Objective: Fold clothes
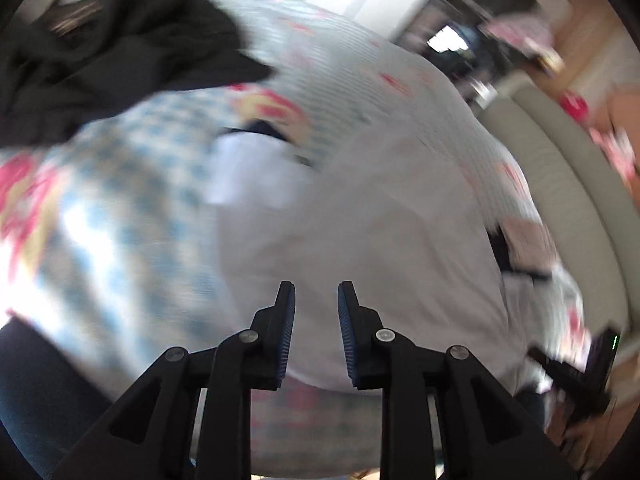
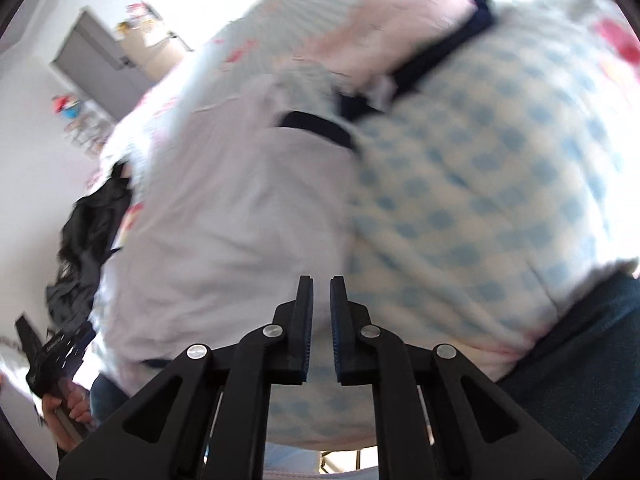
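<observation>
Both views are motion-blurred. A white garment (image 1: 360,220) (image 2: 224,208) with navy trim (image 2: 316,126) lies spread on blue-checked, flowered bedding (image 1: 120,200) (image 2: 500,160). A pale pink piece with a navy edge (image 2: 392,12) (image 1: 524,232) lies at its far end. My left gripper (image 1: 316,292) hovers over the white garment's near part, open, nothing between its fingers. My right gripper (image 2: 321,284) sits over the garment's edge where it meets the checked bedding, its fingers a narrow gap apart and holding nothing. Each gripper shows in the other's view (image 1: 592,364) (image 2: 48,360).
A heap of black clothes (image 1: 120,48) (image 2: 92,232) lies on the bedding beyond the white garment. A beige padded edge (image 1: 560,180) runs along the bed's side. A person's dark blue trouser leg (image 2: 580,340) presses against the near edge. A grey door (image 2: 96,60) stands behind.
</observation>
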The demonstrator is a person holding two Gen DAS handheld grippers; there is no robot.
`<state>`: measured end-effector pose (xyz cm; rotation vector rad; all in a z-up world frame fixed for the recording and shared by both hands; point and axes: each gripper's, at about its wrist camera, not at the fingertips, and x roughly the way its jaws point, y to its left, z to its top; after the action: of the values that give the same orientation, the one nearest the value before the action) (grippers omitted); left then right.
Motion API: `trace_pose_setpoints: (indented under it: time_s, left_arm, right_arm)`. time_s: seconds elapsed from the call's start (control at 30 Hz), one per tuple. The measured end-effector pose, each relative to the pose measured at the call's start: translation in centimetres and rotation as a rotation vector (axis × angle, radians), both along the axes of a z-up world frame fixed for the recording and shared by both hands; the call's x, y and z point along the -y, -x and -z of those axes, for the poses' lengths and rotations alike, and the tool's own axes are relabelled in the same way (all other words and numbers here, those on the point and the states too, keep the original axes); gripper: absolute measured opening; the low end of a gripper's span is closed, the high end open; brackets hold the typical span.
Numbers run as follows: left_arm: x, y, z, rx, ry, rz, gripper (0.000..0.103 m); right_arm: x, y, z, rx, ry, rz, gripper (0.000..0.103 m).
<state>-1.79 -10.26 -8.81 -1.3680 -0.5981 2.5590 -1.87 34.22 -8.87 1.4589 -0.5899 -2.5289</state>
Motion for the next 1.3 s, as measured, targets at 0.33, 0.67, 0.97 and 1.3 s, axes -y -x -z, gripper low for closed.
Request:
trace_pose_setpoints:
  time_s: [0.33,0.67,0.97,1.3]
  left_arm:
    - [-7.3,0.8,3.7,0.165,0.075,0.181,0.025]
    - [-5.0,-0.9,2.6,0.123,0.003,0.180,0.025]
    - [-3.0,-1.3,3.6,0.155,-0.066,0.154,0.029]
    - [4.0,-3.1,4.3,0.151,-0.170,-0.052,0.049]
  right_arm:
    - [3.0,1.3,5.0,0.120,0.021,-0.067,0.012]
    - [2.2,-0.1,0.6,0.021,-0.105,0.012,0.008]
    - [5.9,-1.5,5.1,0.229,-0.072,-0.139,0.014]
    - [0.0,-3.3,2.4,0.155,0.065,0.010,0.022]
